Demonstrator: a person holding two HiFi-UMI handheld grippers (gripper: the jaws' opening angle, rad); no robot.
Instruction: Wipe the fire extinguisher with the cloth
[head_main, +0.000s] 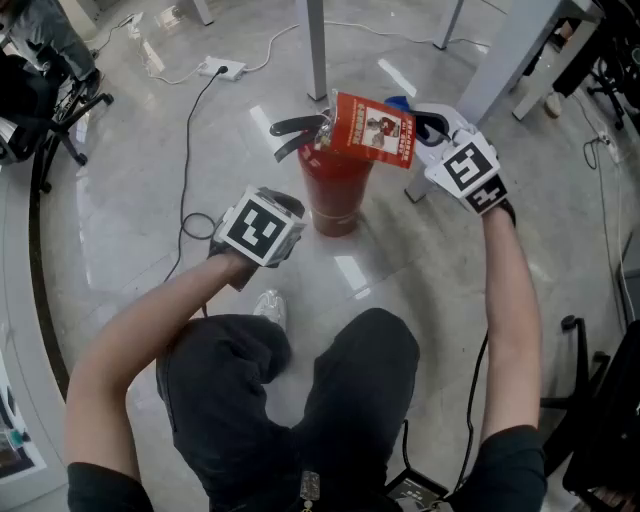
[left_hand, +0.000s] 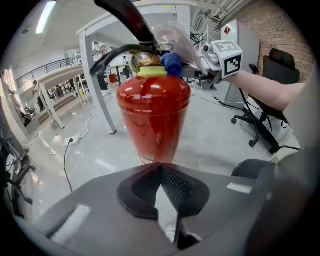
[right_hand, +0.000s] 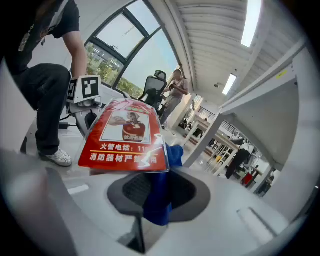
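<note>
Fire extinguisher (head_main: 335, 185), the red metal cylinder with a black lever handle (head_main: 295, 132), stands upright on the glossy grey floor (head_main: 140, 200) just ahead of your knees, between your two tools. Your right gripper (right_hand: 155, 192) is clamped on the blue cloth (right_hand: 160, 200), held up at the neck beside the red laminated instruction tag (head_main: 372, 130) that hangs there. Your left gripper (left_hand: 161, 185) is closed on nothing, its tips aimed at the red body from near by, not touching it.

I judge you are working at the valve end, with the shoulder and sides not yet wiped. Next, bring the cloth down onto the red wall and rub round it. The tag may flap in your way and the cylinder may rock, so the empty left tool could steady it.

Room is good toward you and to your left. Behind the cylinder a grey upright table leg (head_main: 317, 50) stands close, and a slanting one (head_main: 505, 55) passes by your right hand.
</note>
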